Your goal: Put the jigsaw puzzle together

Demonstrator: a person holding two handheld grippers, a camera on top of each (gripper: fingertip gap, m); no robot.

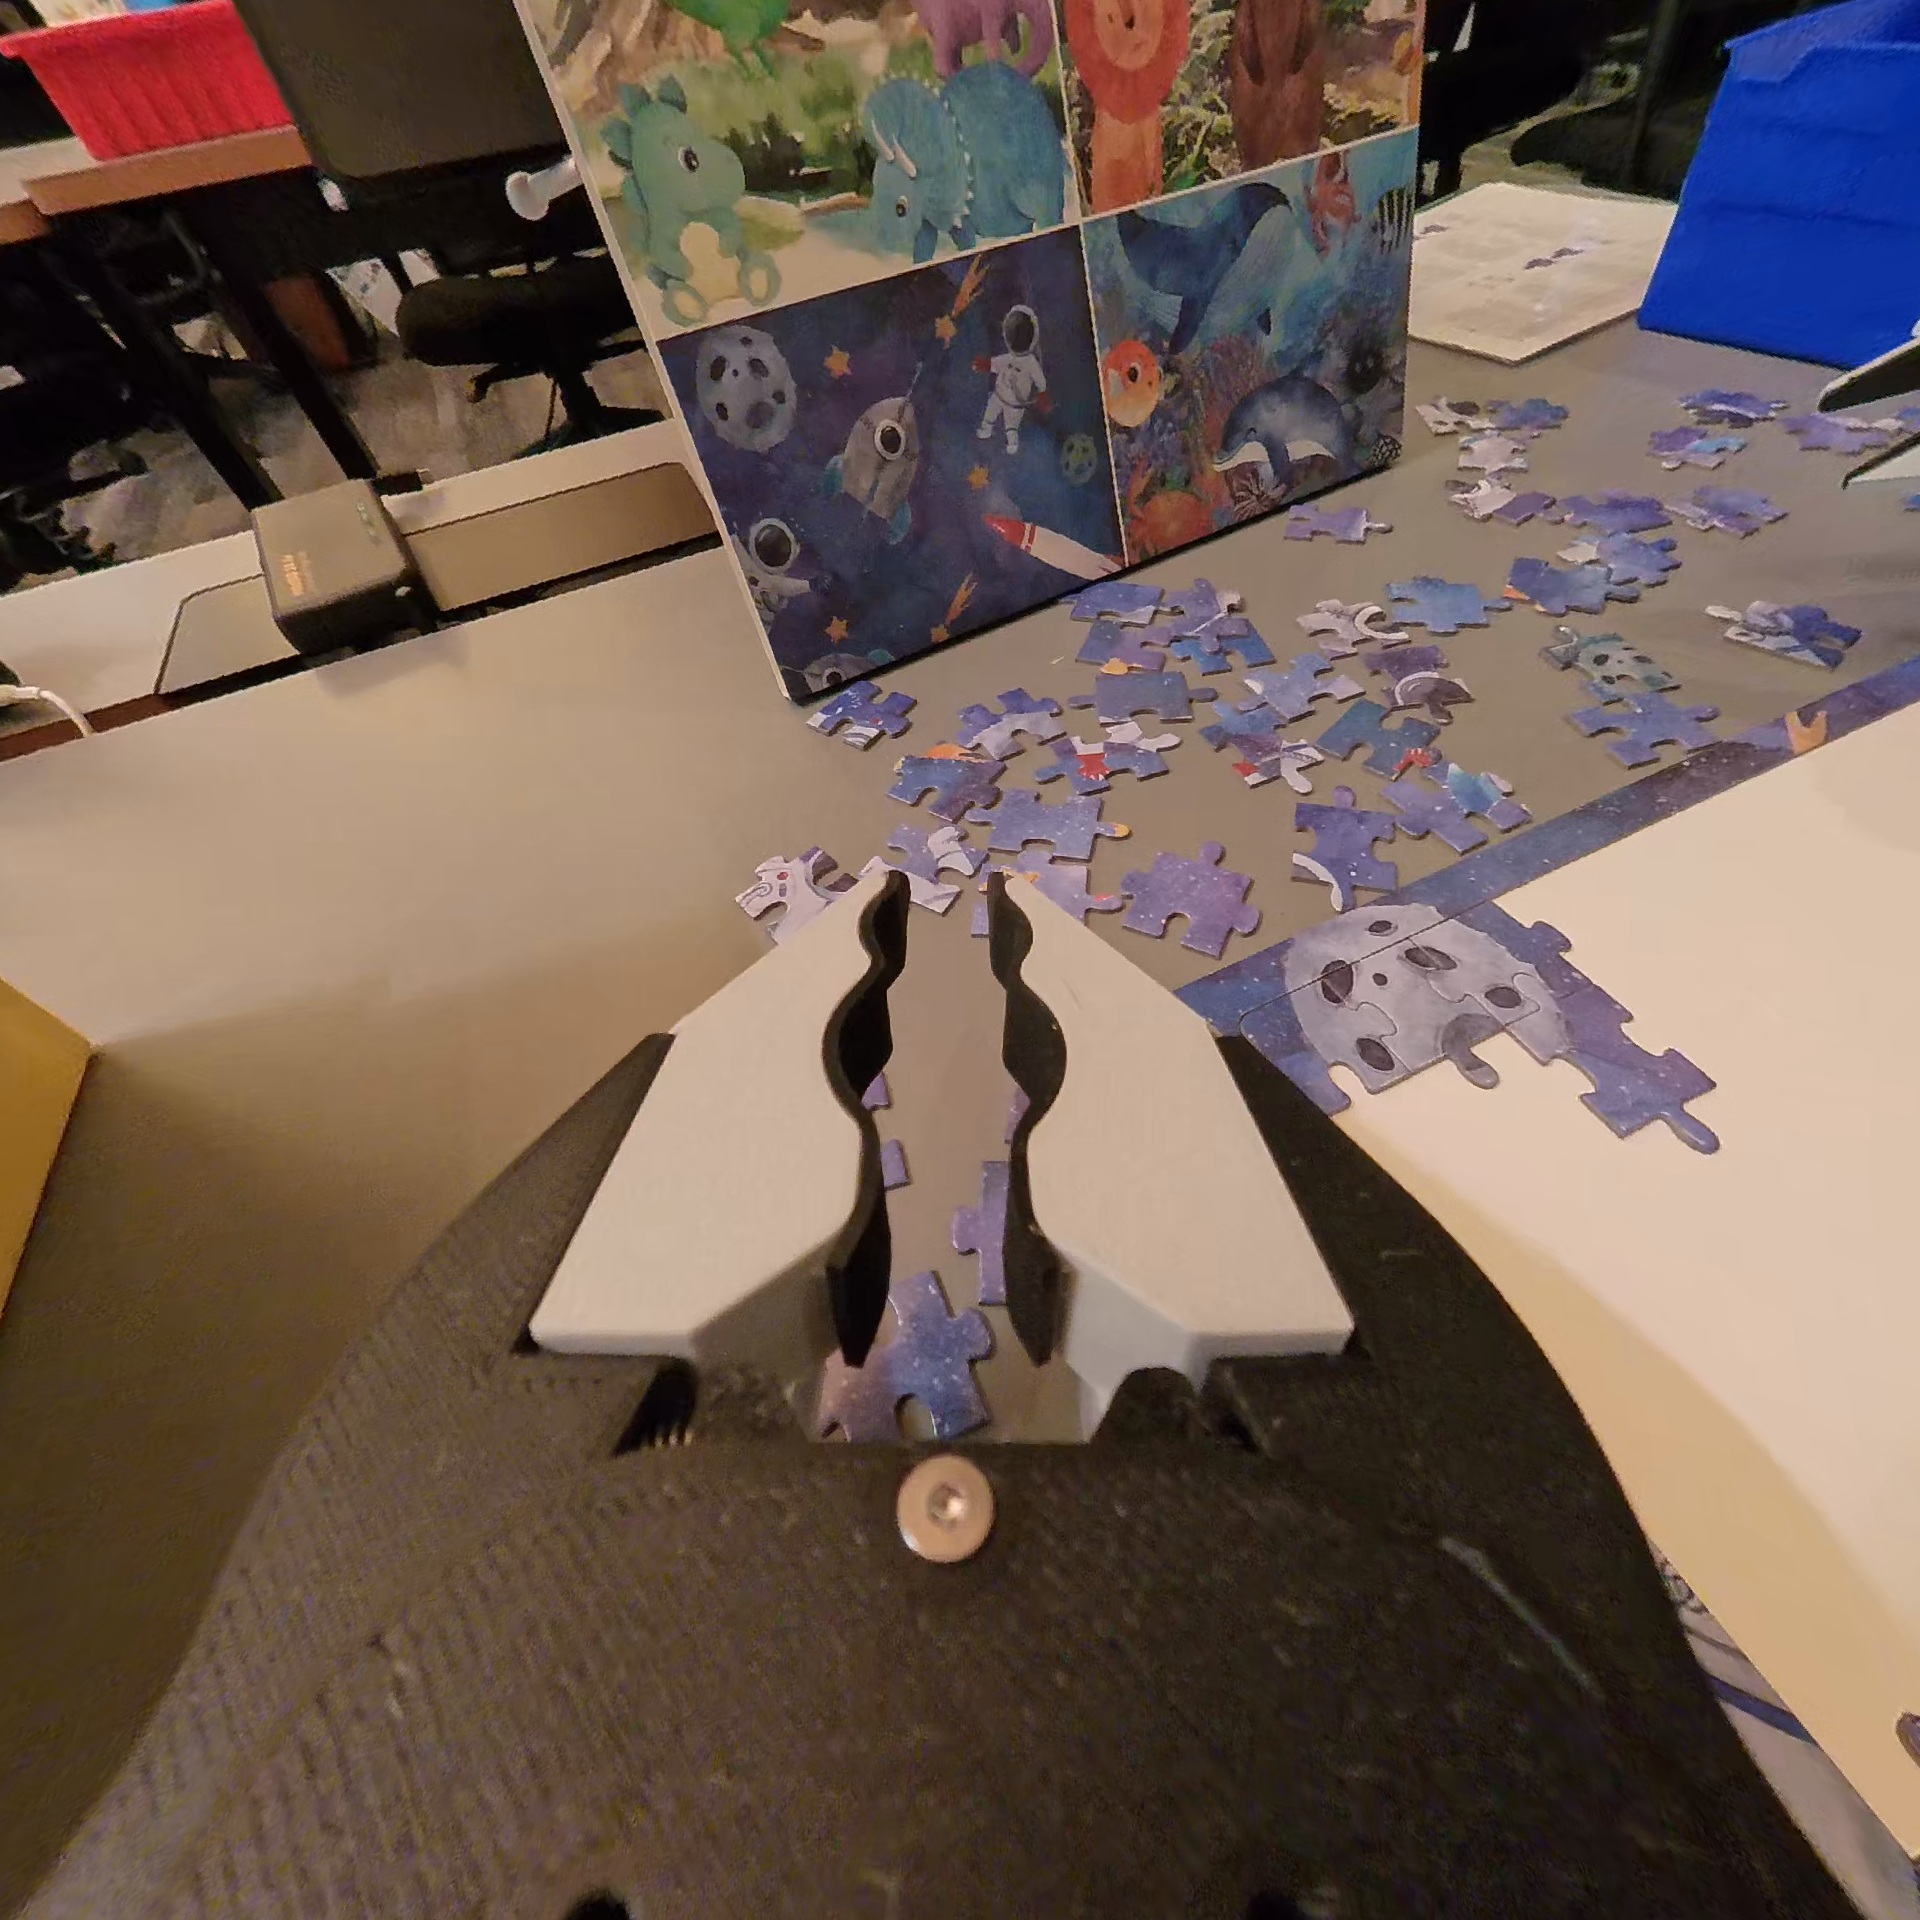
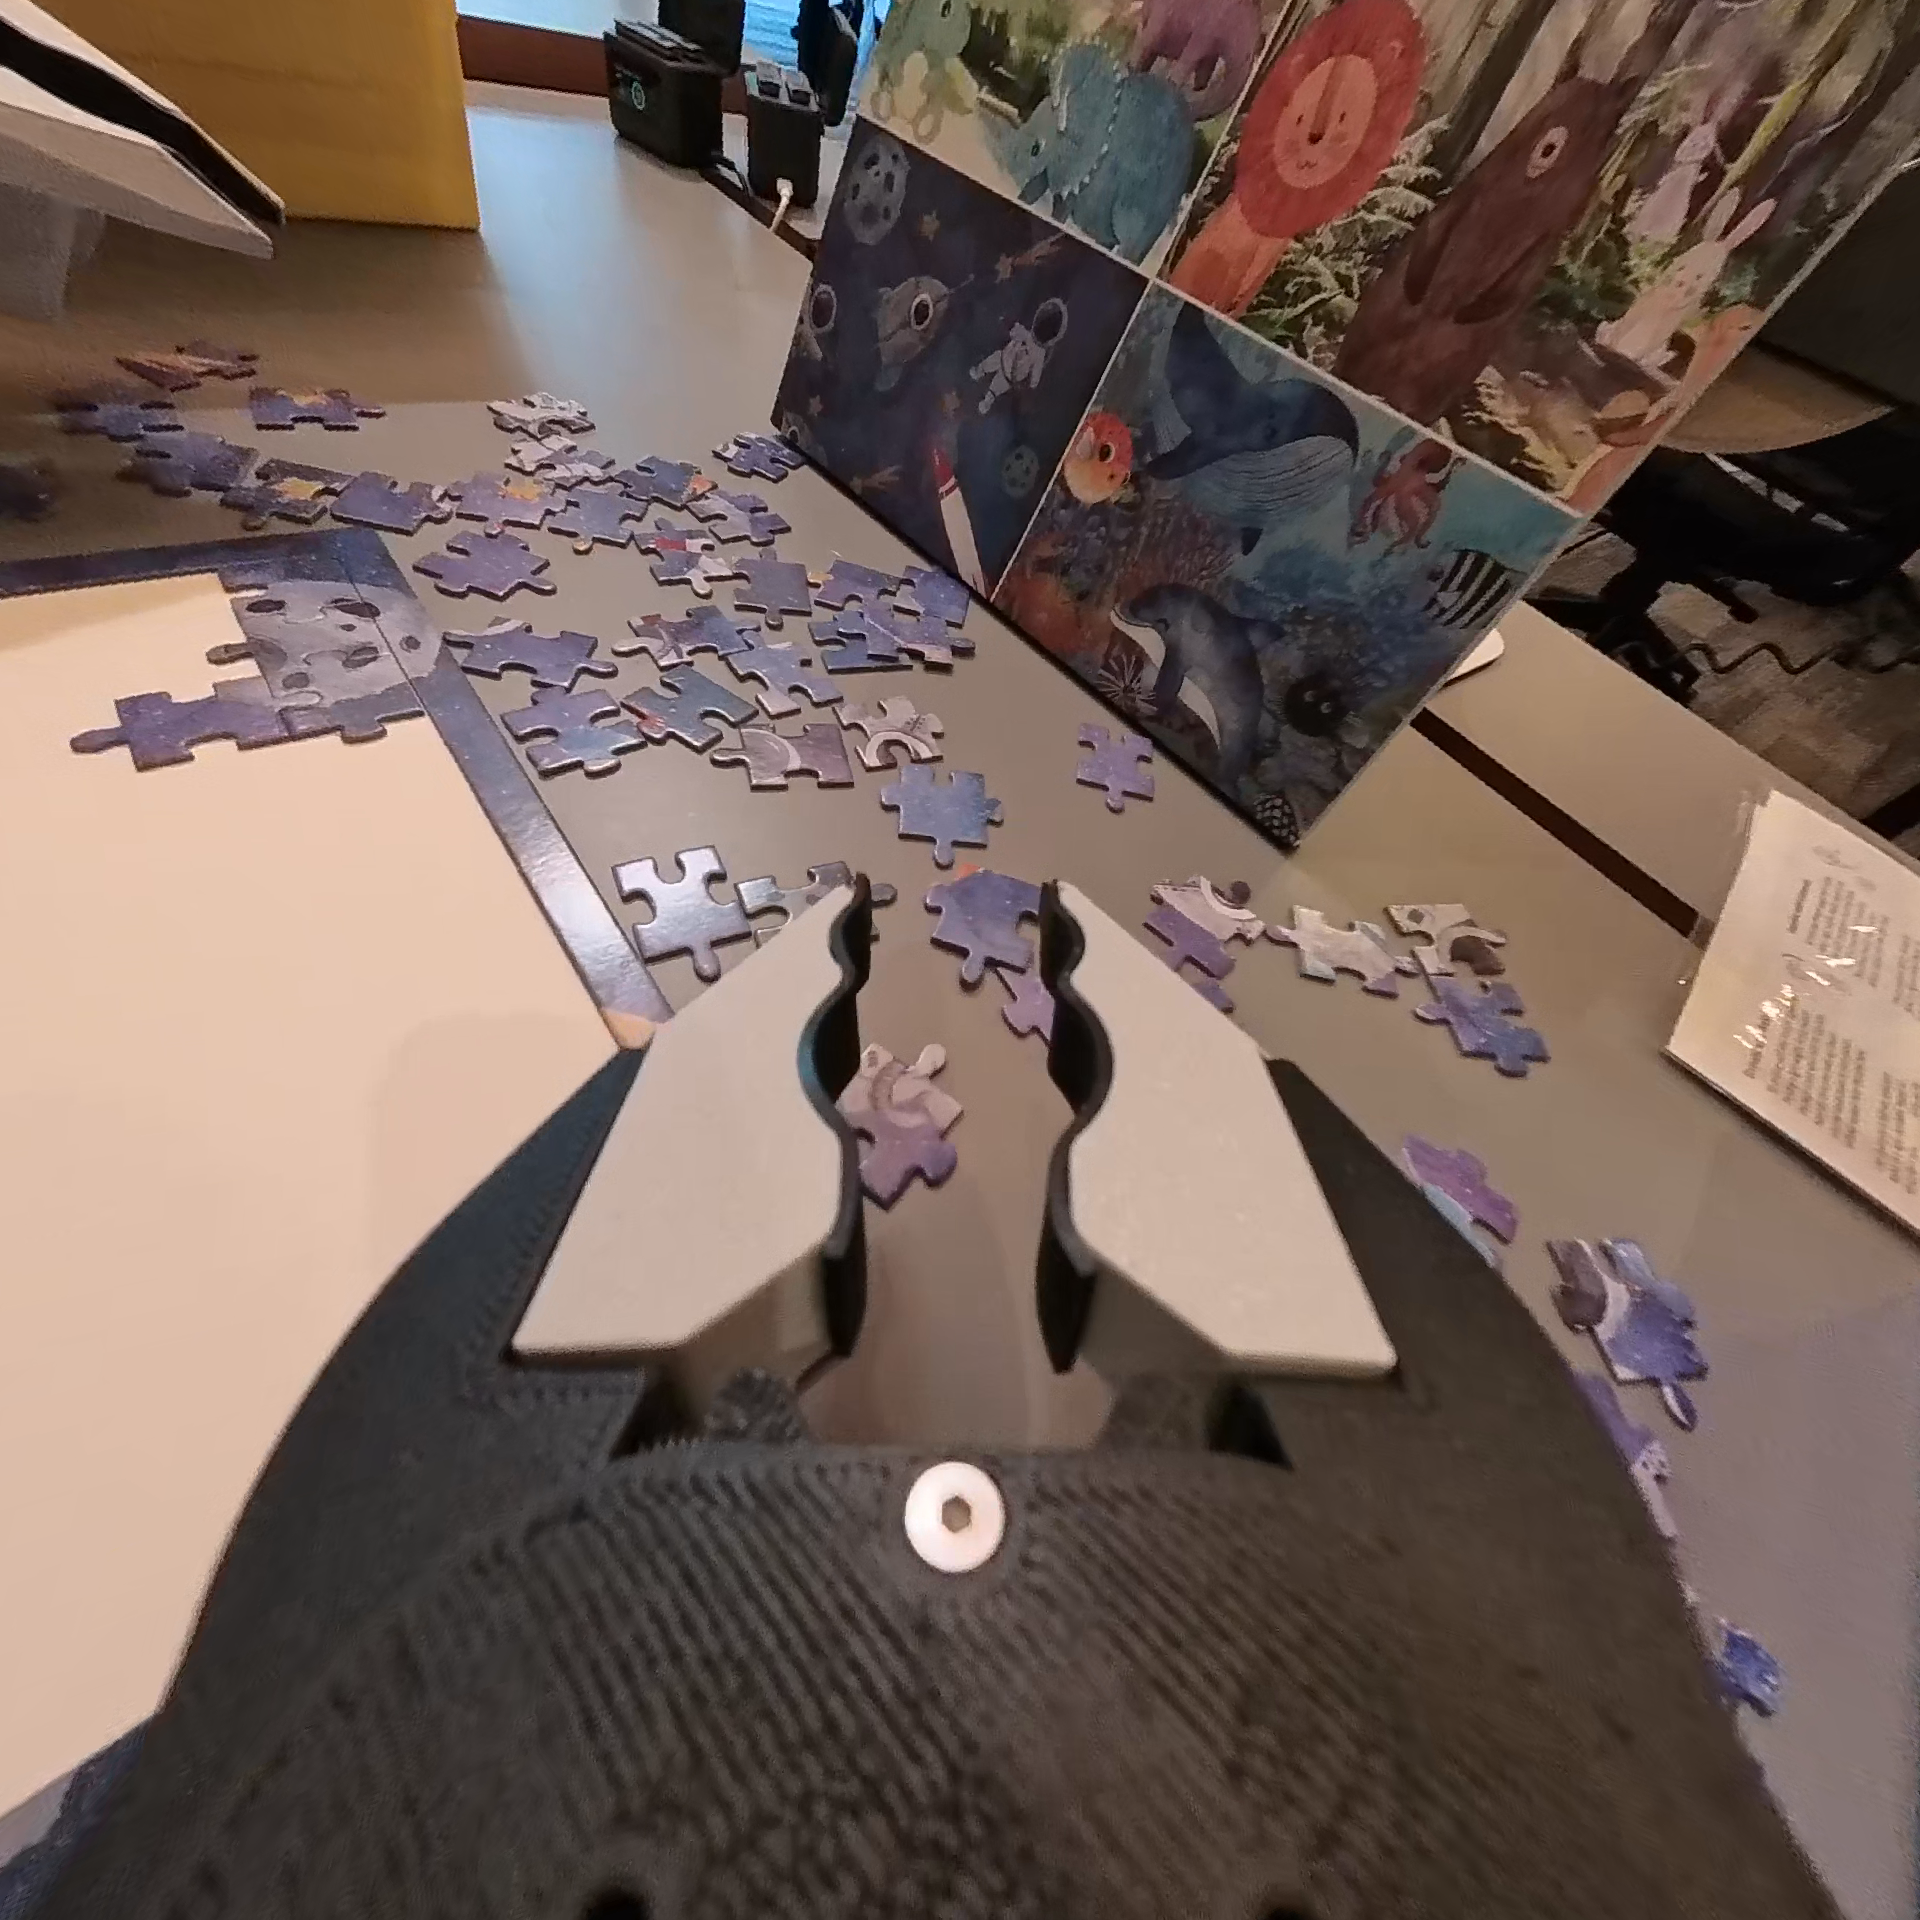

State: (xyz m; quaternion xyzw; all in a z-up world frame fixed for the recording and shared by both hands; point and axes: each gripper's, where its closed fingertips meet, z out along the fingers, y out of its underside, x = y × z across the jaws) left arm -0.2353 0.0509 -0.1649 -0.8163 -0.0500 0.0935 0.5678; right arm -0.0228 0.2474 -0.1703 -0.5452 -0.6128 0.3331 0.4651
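In the left wrist view, the left claw fills the lower centre of the frame, its two pale grey wedge fingers lined with wavy black pads standing a narrow gap apart and gripping nothing. Loose puzzle pieces lie flat on the worktop beneath it, seen through the gap, and a pale robot-patterned piece lies just left of the fingertips. To the right, flat purple-blue cardboard pieces scatter across the smooth grey surface. Upper centre stands a glossy picture box printed with dinosaurs, space and sea scenes. Lower right, a cream puzzle board with a dark blue border carries a joined cluster showing a cratered moon. A blue bin sits in the upper right corner. In the right wrist view, the right claw occupies the lower centre, its fingers set wider apart and closed on nothing; its body is coarse, ribbed black plastic. A purple piece lies on the worktop between the fingertips, close against the right pad yet not clamped, and a pale lilac piece lies farther back in the gap. A printed sheet in clear film rests at the right edge.
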